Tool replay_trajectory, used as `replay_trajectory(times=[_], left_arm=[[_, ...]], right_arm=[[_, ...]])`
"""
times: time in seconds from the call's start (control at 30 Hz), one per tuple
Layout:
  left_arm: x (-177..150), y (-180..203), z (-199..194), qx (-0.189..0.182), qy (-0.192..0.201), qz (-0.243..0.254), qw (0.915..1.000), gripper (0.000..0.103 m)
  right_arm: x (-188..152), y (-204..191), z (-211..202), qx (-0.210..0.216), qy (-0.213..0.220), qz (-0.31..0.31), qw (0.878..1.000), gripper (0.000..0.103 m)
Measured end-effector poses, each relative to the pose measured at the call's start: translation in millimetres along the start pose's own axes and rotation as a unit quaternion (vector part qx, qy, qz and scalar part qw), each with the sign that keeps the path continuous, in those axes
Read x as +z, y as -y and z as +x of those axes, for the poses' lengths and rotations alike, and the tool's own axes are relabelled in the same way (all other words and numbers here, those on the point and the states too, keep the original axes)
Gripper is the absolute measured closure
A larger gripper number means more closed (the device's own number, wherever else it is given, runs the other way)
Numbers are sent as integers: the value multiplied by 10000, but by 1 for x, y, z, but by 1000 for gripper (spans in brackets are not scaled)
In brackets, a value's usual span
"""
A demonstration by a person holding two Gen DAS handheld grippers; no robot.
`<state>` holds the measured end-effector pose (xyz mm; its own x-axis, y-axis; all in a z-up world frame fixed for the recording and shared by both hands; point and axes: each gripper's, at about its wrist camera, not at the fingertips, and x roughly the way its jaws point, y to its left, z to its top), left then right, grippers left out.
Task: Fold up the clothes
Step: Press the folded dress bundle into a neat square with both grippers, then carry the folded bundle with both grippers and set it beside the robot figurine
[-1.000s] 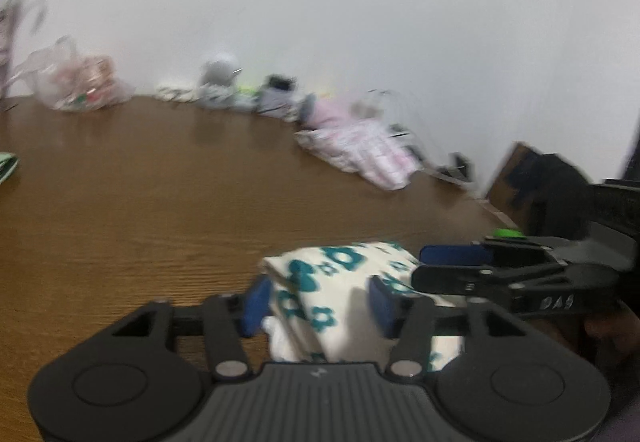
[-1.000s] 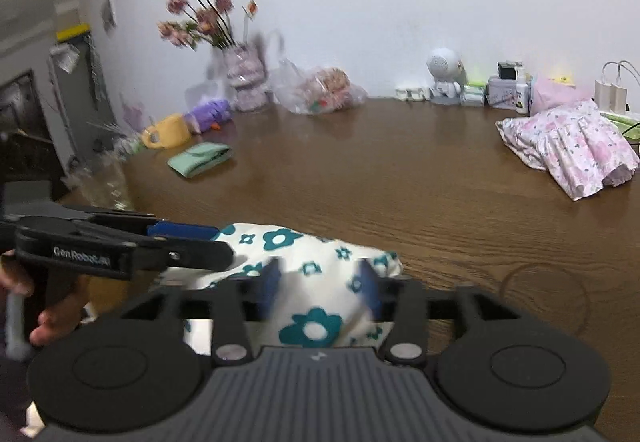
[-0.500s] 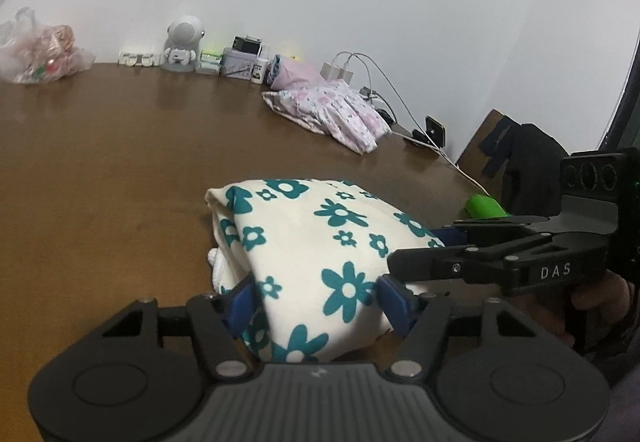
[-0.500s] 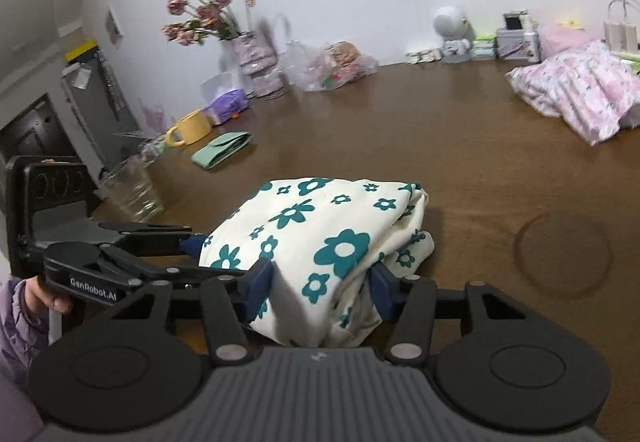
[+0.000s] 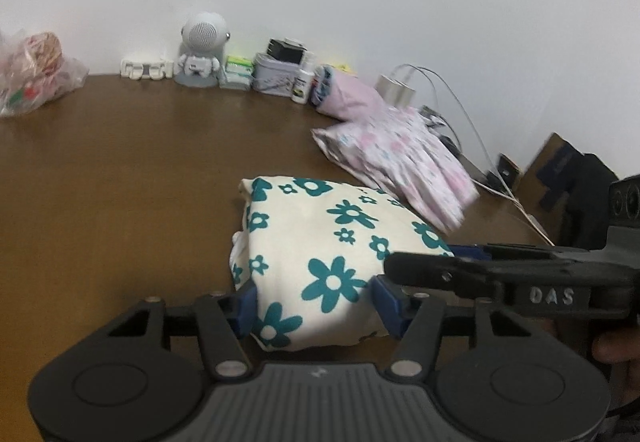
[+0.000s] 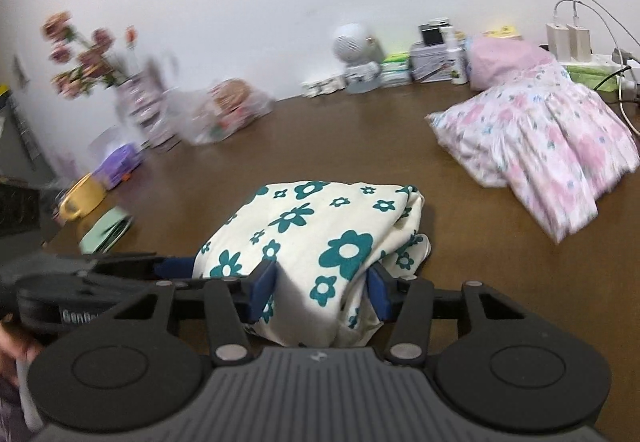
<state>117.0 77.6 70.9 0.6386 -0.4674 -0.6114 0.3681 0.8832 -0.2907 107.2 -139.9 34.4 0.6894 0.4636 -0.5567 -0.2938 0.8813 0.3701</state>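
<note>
Both tongs pinch the folded floral garment (image 5: pixel 320 238) near the counter's (image 5: pixel 120 178) front edge: left tongs (image 5: pixel 316 302) closing, right tongs (image 6: pixel 320 290) clamped, probably to shift the bundle together without unfolding.

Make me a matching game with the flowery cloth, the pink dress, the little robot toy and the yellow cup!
Things:
1. cream cloth with teal flowers
2. pink floral dress
3. white robot figure
4. yellow cup

Places:
A. at the back of the table by the wall
B. spread out at the table's right side
C. near the table's left edge, beside a folded green cloth
D. folded, between both grippers' blue pads

Pairs: 1-D, 2-B, 3-A, 4-C
</note>
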Motion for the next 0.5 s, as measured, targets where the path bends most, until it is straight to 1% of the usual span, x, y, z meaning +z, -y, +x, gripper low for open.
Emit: replay_trajectory(times=[0.07,0.2,0.37,0.5], left_arm=[[14,-10,15,28,60,-110,9999,46],[36,-32,45,-31,150,-537,9984,46],[66,-42,80,157,270,-477,9984,46],[90,-48,110,209,313,-483,9981,46]], right_arm=[[16,10,17,-15,17,139,9999,54],[47,26,53,-66,63,339,9994,54],[80,39,89,-213,167,278,9992,54],[104,55,111,-281,233,342,9988,54]])
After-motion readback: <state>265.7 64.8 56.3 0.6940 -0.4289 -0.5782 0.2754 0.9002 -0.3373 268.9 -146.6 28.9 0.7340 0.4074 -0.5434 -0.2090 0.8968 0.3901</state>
